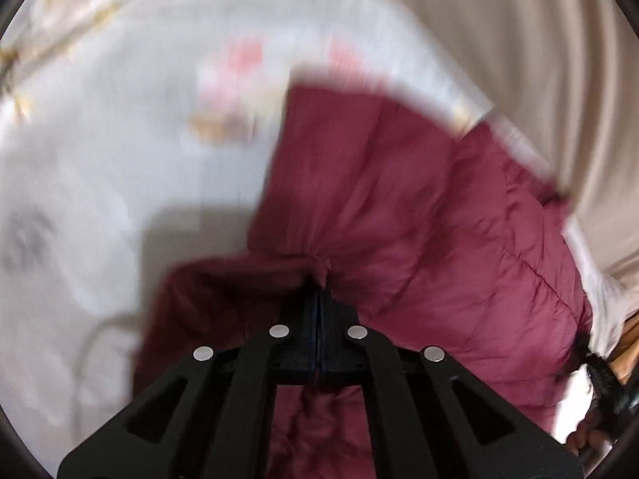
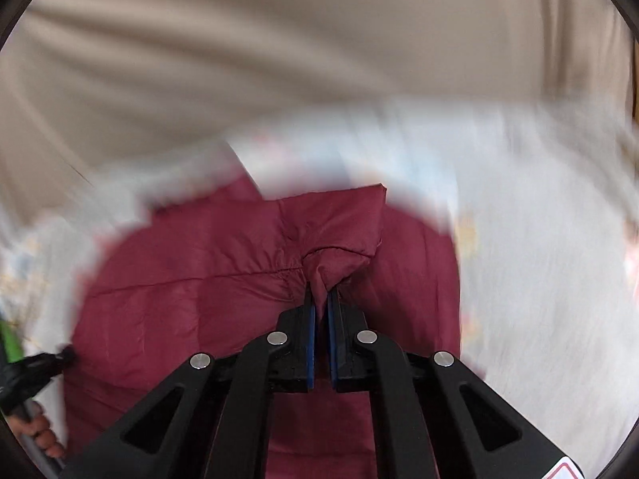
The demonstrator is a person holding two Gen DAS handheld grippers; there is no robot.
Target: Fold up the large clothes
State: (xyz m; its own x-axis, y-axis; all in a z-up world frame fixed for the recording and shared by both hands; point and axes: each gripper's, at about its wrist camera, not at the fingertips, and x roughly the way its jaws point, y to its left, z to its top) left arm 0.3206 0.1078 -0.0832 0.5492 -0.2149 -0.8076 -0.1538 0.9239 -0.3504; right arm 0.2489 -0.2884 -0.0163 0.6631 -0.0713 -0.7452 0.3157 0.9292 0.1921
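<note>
A large maroon quilted garment (image 1: 419,219) hangs stretched between my two grippers above a white patterned bed sheet (image 1: 100,139). My left gripper (image 1: 319,287) is shut on a pinched fold of the garment. In the right wrist view the same maroon garment (image 2: 199,279) fills the middle, and my right gripper (image 2: 320,293) is shut on a bunched corner of it. The left gripper (image 2: 44,363) and the hand holding it show at the lower left edge of the right wrist view. Both views are blurred by motion.
A beige curtain (image 2: 279,48) hangs behind the bed and also shows in the left wrist view (image 1: 559,60). The white sheet (image 2: 539,259) spreads to the right. Pink and tan printed patches (image 1: 235,80) mark the sheet.
</note>
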